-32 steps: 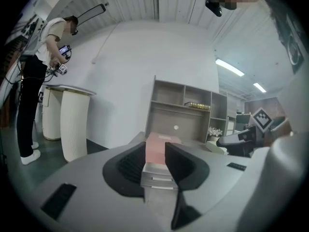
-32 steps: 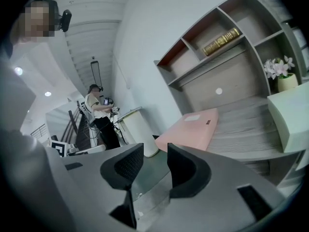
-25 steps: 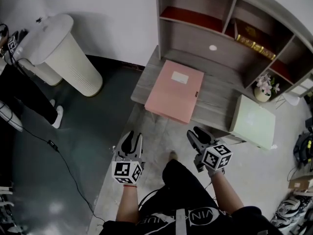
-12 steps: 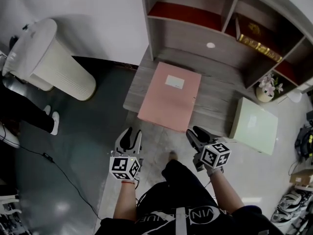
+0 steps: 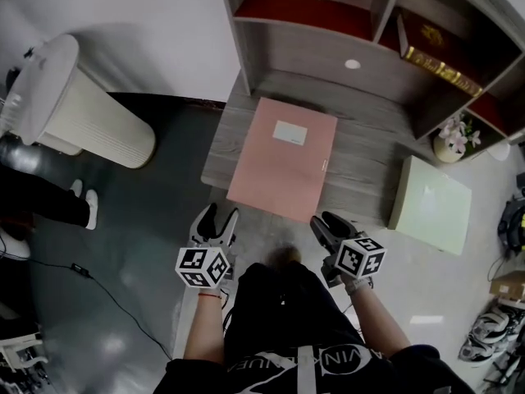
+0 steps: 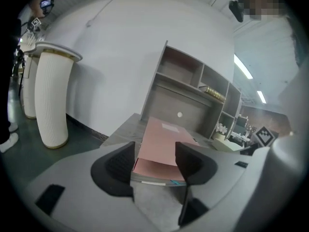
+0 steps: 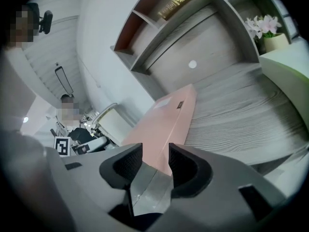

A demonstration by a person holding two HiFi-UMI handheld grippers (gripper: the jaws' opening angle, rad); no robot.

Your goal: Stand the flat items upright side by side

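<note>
Left hand-held gripper (image 5: 220,217) neared pink folder (image 5: 283,158), widened, empty; right hand-held gripper (image 5: 326,222) narrow, empty

The left tool (image 6: 154,159), jaws just opened wider, covers both ends of the near edge of the pink folder (image 6: 161,141) in its own view. The right tool (image 7: 155,162) hides that folder's near corner; right of it the green folder (image 7: 287,76) runs off the picture. Ahead, the folder's white label (image 5: 289,133) is too small to read
</note>
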